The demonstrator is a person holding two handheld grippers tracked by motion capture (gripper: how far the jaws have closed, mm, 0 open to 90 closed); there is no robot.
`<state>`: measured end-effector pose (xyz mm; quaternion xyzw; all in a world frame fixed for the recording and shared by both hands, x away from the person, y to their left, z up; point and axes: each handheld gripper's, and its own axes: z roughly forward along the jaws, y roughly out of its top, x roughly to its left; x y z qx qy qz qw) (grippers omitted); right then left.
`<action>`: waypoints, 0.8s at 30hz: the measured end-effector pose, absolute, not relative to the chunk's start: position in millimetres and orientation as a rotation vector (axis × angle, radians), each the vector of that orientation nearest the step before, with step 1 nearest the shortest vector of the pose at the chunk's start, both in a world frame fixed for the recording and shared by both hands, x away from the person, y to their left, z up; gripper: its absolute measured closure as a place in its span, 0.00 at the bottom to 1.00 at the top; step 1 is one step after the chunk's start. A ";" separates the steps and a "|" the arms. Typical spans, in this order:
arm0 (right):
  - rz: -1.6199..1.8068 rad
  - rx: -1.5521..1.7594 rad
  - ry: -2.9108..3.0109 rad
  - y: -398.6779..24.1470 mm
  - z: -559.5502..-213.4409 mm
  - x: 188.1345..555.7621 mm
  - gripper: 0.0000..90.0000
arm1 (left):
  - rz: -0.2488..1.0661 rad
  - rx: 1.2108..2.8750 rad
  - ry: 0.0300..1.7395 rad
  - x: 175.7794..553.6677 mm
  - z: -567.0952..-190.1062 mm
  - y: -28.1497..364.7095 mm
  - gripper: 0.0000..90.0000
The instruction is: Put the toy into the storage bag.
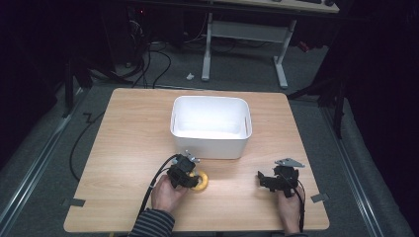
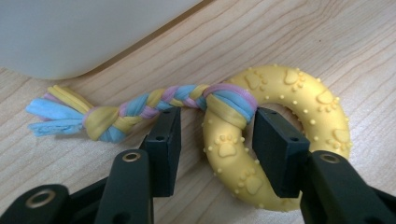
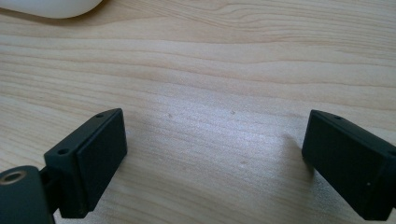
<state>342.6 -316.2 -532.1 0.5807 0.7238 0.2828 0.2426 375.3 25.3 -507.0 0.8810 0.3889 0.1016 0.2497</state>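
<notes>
High view, left to right. Left gripper (image 1: 190, 178), lower centre-left: jaws partly closed astride one side of the yellow ring toy (image 2: 280, 135), a gap visible at the left jaw, so not yet gripped. The toy's braided rope (image 2: 140, 109) lies beside the white bin (image 1: 211, 126). Right gripper (image 1: 264, 180), lower right: jaws wide apart over bare table (image 3: 210, 70).

Overhead camera faces forward; tongs cameras skim the shared table (image 1: 123, 148) closely.
</notes>
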 end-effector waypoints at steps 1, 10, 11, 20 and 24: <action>0.773 1.587 1.978 -316.3 -532.1 342.6 0.07 | 0.277 2.399 1.059 375.3 -507.0 25.3 0.59; 0.776 1.586 1.984 -316.0 -532.0 342.5 0.07 | 0.273 2.397 1.050 374.7 -506.5 25.2 0.70; 0.778 1.588 1.982 -315.8 -532.0 342.6 0.07 | 0.271 2.400 1.049 375.2 -506.3 25.0 0.71; 0.777 1.588 1.982 -315.8 -532.0 342.5 0.07 | 0.228 2.386 1.067 377.1 -505.5 28.3 0.73; 0.778 1.585 1.986 -315.6 -532.0 342.3 0.07 | 0.220 2.383 1.070 377.5 -505.4 29.2 0.73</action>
